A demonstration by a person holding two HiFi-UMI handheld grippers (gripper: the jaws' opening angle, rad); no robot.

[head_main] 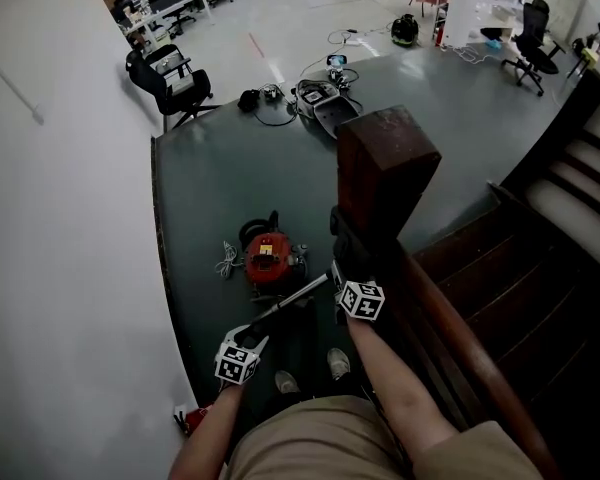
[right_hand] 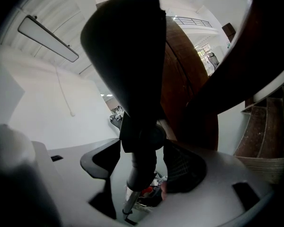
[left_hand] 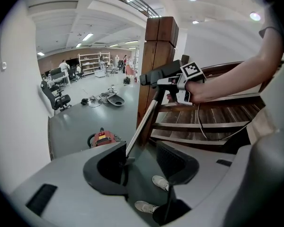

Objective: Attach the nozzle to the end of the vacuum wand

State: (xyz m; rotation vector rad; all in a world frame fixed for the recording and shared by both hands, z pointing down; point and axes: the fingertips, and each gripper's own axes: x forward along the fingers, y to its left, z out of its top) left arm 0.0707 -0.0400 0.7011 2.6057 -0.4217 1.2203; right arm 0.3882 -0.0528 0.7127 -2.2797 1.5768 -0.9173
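The silver vacuum wand (head_main: 290, 300) slants through the air between my two grippers, above the red canister vacuum (head_main: 268, 258) on the floor. My right gripper (head_main: 338, 286) is shut on the neck of the black nozzle (left_hand: 160, 74) at the wand's upper end. In the right gripper view the nozzle (right_hand: 128, 46) fills the top, and its neck sits between the pads of the right gripper (right_hand: 142, 162) and runs down into the wand (right_hand: 131, 193). The wand's lower end (left_hand: 142, 122) lies against one finger of my left gripper (left_hand: 142, 162), with a gap to the other.
A tall wooden newel post (head_main: 385, 168) and handrail (head_main: 450, 328) stand close on my right, with stairs (head_main: 570, 208) beyond. A white wall runs along the left. The person's shoes (head_main: 338, 363) are below the wand. Gear and cables (head_main: 320, 98) and an office chair (head_main: 175, 83) sit farther off.
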